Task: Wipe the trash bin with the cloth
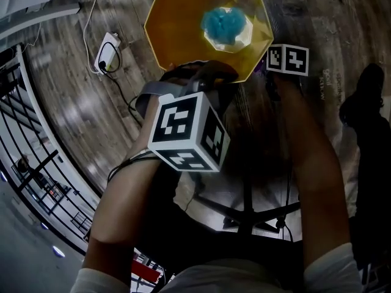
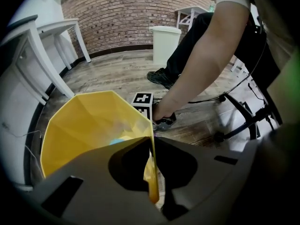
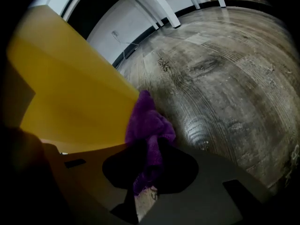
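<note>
We had our left gripper [image 2: 151, 144] clamped on the bin's [image 2: 84, 121] six-o'clock rim, and our right gripper [image 3: 149, 146] pinched the cloth [image 3: 150, 123] at its four-o'clock wall.

Brick wall [image 2: 122, 14], grey wood-plank floor [image 3: 225, 78] (glossy under the light), white table [image 2: 54, 26]

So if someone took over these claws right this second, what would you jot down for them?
Left claw: shut on the rim of the yellow bin, steadying it.
Right claw: shut on the purple cloth, right by the bin's outer wall.
The bin is on the wood floor; a blue thing lies inside.
Done: bin gripped, cloth in claw.
Left: the wiping. How much is already wiped cannot be told.
</note>
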A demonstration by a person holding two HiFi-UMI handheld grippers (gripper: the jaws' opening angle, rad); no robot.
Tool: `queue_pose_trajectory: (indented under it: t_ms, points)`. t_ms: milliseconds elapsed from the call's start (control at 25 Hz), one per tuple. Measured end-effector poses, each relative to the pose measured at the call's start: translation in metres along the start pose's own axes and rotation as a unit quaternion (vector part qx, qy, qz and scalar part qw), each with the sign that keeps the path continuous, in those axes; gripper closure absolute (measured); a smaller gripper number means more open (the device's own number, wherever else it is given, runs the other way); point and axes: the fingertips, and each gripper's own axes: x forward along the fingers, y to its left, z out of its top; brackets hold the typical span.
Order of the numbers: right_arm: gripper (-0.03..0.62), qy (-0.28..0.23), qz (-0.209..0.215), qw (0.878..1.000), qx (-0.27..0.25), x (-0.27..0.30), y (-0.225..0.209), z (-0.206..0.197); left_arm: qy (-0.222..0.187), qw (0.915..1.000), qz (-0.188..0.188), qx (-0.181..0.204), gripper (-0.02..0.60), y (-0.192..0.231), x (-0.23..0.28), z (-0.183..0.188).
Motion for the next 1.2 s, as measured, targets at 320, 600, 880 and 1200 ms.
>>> queue_pose_trajectory:
  t_ms: [320,600,880,1200]
  points:
    - [0.522,-0.037,0.026,0.999,0.019,-0.032,0.008,0.002,0.001,0.9998,0.013,-0.011,0.400,0.000,-0.014,-0.009]
    - [0.522,-0.086,0.054,0.991,0.083,-0.087,0.019,-0.016,0.046,0.9986,0.023,-0.015,0.390,0.003,-0.027,-0.060]
    - [0.522,-0.122,0.088,0.979,0.135,-0.131,0.057,-0.034,0.052,0.9979,0.027,-0.029,0.472,0.007,-0.021,-0.067]
    - [0.522,-0.174,0.129,0.967,0.138,-0.173,0.110,-0.021,0.036,0.9989,-0.002,-0.032,0.509,0.001,-0.015,-0.046]
